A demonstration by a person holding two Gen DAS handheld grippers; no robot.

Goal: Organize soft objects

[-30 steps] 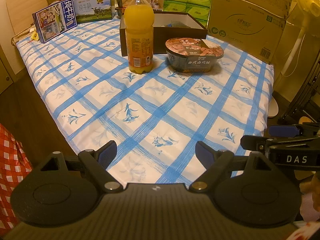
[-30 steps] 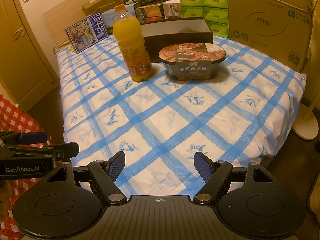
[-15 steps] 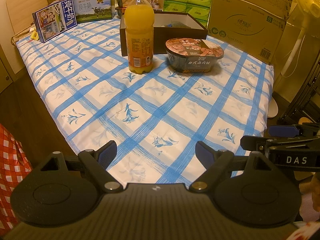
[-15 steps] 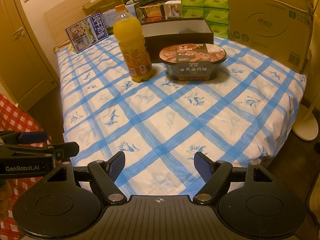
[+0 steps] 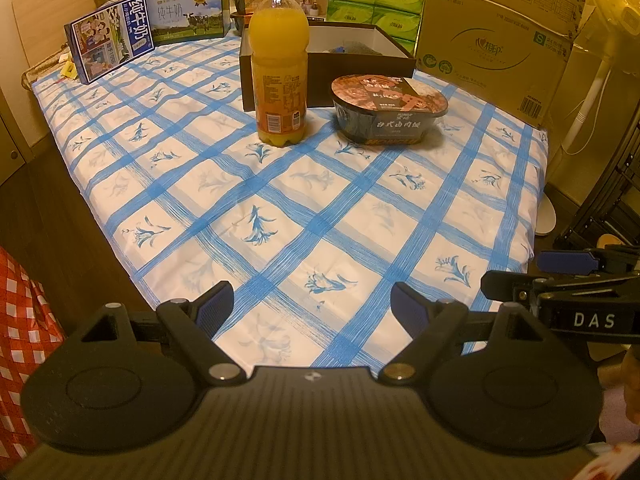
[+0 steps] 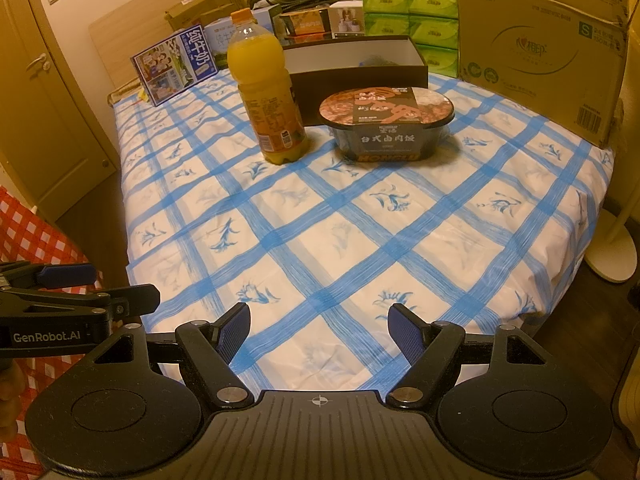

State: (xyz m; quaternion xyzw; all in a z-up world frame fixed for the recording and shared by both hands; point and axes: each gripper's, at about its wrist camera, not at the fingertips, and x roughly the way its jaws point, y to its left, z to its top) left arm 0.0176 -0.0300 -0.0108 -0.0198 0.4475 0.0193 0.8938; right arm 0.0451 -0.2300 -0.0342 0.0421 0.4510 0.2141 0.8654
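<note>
Two grippers, my left gripper (image 5: 312,304) and right gripper (image 6: 318,330), hover over the bed's (image 5: 280,200) near edge, jaws open and empty. Toward the far edge stand the juice bottle (image 5: 279,68) and rice bowl (image 5: 389,108), touching the open box (image 5: 360,56). I judge the bowl light with crushable walls, best gripped low across its sides.

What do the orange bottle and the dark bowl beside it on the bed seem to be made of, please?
The orange bottle looks like clear, glossy plastic: the juice shows through its wall and it has an orange screw cap. The dark bowl seems to be thin, dark plastic with a printed paper or film lid, though its finish is hard to judge in this light.
</note>
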